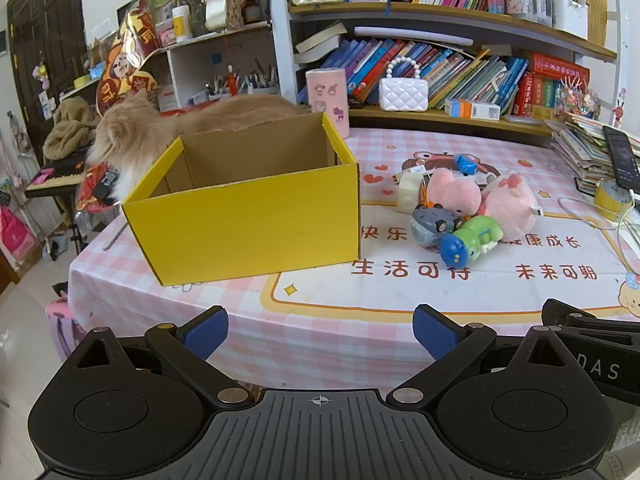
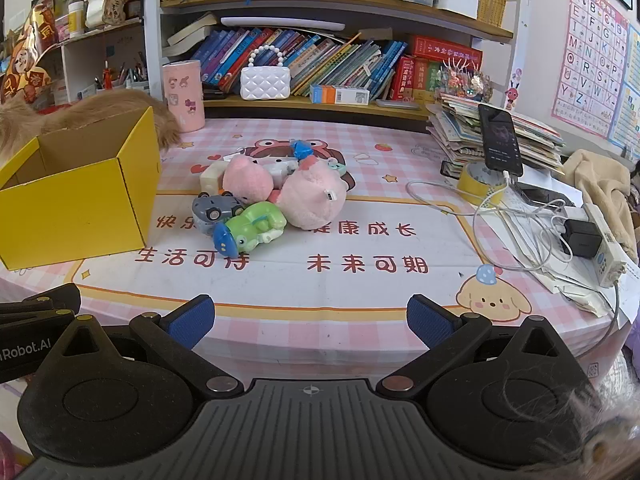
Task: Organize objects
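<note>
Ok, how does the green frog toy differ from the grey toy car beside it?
The green frog toy is bright green with a blue cap; the grey toy car is dull grey with black wheels. The frog lies nearer the table's front edge, the car just behind it, closer to the yellow box. The car seems tipped, wheels showing. Both are small hard toys, touching, in one pile.

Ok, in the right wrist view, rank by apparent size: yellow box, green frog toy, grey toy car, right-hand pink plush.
1. yellow box, partly cut off by the frame
2. right-hand pink plush
3. green frog toy and grey toy car: too alike to rank
</note>
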`<state>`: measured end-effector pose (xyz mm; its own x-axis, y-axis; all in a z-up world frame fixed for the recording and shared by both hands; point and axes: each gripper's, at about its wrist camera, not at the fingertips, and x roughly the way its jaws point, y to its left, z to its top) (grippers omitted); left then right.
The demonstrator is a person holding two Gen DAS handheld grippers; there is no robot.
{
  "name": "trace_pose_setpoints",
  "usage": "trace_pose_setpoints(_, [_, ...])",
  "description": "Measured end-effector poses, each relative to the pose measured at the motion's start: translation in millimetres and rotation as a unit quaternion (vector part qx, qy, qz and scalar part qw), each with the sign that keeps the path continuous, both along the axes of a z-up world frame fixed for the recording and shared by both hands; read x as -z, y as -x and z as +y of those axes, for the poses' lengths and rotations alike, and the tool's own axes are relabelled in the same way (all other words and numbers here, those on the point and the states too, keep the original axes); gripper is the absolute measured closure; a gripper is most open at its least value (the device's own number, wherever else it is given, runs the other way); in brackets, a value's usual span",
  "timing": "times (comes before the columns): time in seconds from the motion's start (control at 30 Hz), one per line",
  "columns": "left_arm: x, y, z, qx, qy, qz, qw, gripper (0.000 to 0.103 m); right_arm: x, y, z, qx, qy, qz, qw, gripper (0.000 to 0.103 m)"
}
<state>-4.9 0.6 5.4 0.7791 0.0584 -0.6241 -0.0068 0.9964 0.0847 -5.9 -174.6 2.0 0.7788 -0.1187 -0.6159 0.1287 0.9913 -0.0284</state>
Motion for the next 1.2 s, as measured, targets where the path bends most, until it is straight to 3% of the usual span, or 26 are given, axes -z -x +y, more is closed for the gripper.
trace_pose_setpoints(1.2, [6.6, -8.2, 4.7, -0.001, 0.008, 0.011, 0.9999, 0.003, 1.6, -4.7, 3.7, -0.003, 0.003, -0.001, 1.000, 0.000])
